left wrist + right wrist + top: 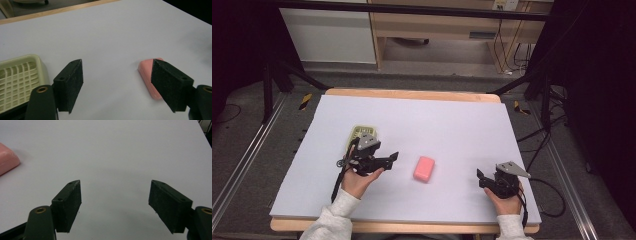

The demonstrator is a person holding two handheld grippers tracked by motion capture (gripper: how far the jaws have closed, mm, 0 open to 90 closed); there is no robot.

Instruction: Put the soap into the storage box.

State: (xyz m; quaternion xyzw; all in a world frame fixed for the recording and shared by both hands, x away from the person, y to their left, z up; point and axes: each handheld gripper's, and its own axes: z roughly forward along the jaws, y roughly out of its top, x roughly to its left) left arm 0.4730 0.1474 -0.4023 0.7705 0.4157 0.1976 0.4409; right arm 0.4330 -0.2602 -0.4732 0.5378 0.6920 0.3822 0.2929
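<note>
Pale grey table (452, 120) w/ wooden edge; dark floor, stands and cables around it. Pink soap bar (424, 168) lies flat near table centre, toward the near edge. Cream slatted soap dish (358, 131) sits toward the left edge, partly hidden behind left gripper (395, 156). Left gripper: held level just left of the soap, jaws spread, nothing between them; in left gripper view the soap (147, 75) lies beyond the right-hand jaw, apart from the pads, and the dish (17, 80) is at lower left. Right gripper (480, 176): near the right near corner, well apart from the soap, jaws spread, bare table between them.
</note>
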